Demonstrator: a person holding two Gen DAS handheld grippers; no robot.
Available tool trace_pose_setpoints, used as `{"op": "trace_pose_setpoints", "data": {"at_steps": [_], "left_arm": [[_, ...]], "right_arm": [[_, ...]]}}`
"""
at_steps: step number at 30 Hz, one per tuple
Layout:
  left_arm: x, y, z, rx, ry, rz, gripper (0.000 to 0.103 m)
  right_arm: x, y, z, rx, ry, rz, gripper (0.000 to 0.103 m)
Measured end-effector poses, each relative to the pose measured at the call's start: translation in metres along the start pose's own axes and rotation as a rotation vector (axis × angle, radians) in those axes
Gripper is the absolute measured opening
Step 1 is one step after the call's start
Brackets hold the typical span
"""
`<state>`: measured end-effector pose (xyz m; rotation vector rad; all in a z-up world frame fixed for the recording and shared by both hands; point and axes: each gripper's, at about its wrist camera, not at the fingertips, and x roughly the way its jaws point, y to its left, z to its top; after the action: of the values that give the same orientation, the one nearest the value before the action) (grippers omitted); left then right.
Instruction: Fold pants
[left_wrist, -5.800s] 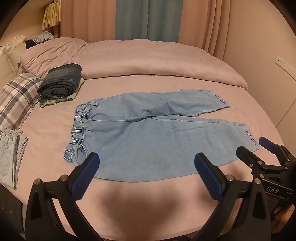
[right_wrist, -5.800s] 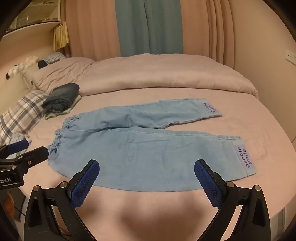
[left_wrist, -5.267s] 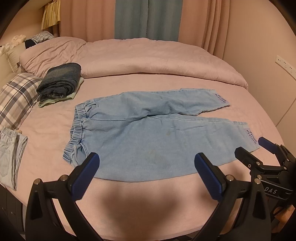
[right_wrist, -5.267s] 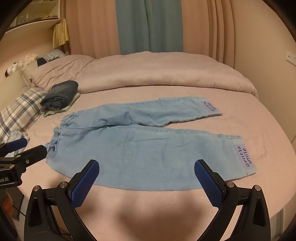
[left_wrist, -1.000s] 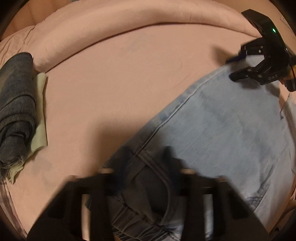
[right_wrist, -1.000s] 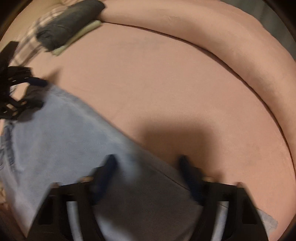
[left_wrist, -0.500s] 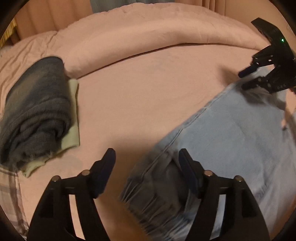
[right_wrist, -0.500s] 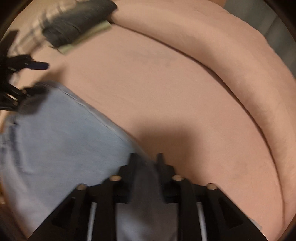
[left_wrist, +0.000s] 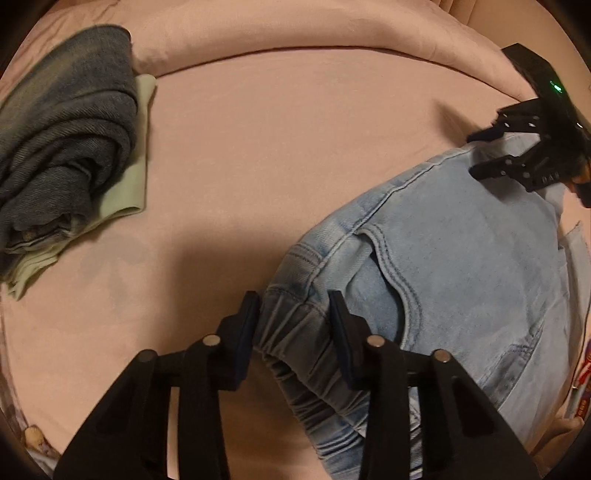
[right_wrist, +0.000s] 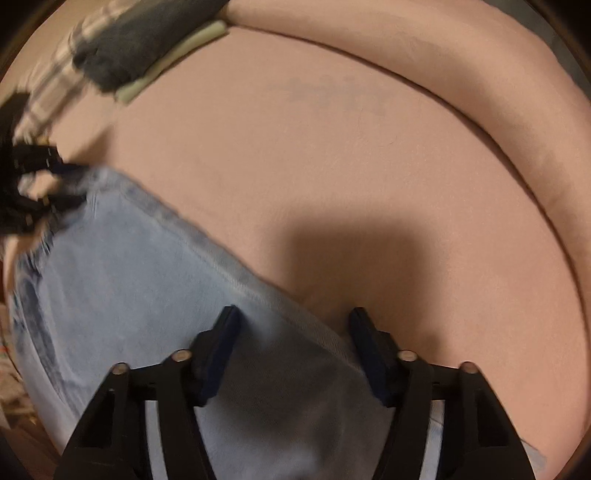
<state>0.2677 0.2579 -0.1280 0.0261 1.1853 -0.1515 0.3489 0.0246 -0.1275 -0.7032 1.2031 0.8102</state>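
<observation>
Lengthwise fold laid on the bed (left_wrist: 295, 122). Left gripper (left_wrist: 293, 319), jaws just closing, straddles the pants (left_wrist: 461, 258) waistband at six o'clock; right gripper (right_wrist: 293, 343) stands apart over the leg. Next: regrip for the cross fold.

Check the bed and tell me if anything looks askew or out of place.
Only the light blue pants look askew: they lie slanted across the pink bed, with the elastic waistband bunched into puckers between the left tongs. The dark folded jeans sit neatly stacked beside them.
</observation>
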Motion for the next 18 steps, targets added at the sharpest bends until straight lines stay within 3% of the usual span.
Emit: {"op": "trace_pose_setpoints", "data": {"at_steps": [1,3,7,12,18], "left_arm": [[-0.003,-0.007,-0.001,0.009,-0.008,0.03,0.034],[-0.011,-0.019,0.0,0.025,-0.029,0.092,0.031],[-0.045,-0.048,-0.007,0.114,-0.127,0.236,0.03],[-0.094,-0.086,-0.039,0.234,-0.273,0.382,0.03],[-0.132,-0.11,-0.087,0.33,-0.405,0.438,0.03]], "right_arm": [[-0.004,0.008,-0.003,-0.028,0.006,-0.014,0.041],[-0.013,0.025,-0.01,-0.079,0.007,-0.097,0.014],[-0.04,0.046,-0.029,-0.104,-0.052,-0.196,0.009],[-0.111,0.066,-0.073,-0.054,-0.252,-0.313,0.008],[-0.17,0.117,-0.159,-0.074,-0.402,-0.354,0.008]]}}
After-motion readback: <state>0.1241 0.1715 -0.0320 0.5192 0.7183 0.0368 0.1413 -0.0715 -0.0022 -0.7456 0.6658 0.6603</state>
